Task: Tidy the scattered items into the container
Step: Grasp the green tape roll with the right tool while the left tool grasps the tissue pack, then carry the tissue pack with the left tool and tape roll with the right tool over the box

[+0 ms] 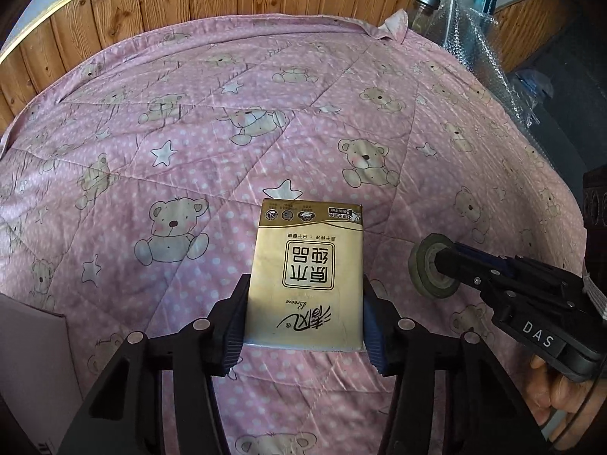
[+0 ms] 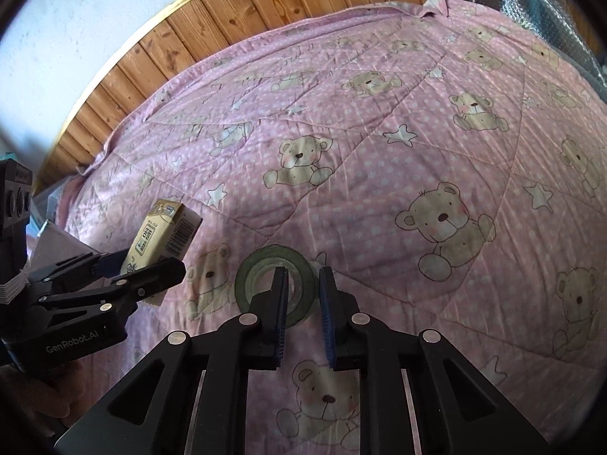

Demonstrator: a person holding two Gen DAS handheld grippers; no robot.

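Pointing toward twelve o'clock, the glossy rectangular tissue pack sits clamped in the left claw; the right claw grips the tape roll's wall.

The near end of the gold plastic-wrapped tissue pack is hidden behind the blue pads of the left gripper in the left wrist view; in the right wrist view its lower part is covered by a black finger. One finger of the right gripper passes through the hole of the grey-green tape roll and covers its near rim. A pale flat box corner is cut off by the picture's left edge. A glass jar with a metal lid is partly behind crumpled clear bubble wrap. The hand under the right gripper is cut off.
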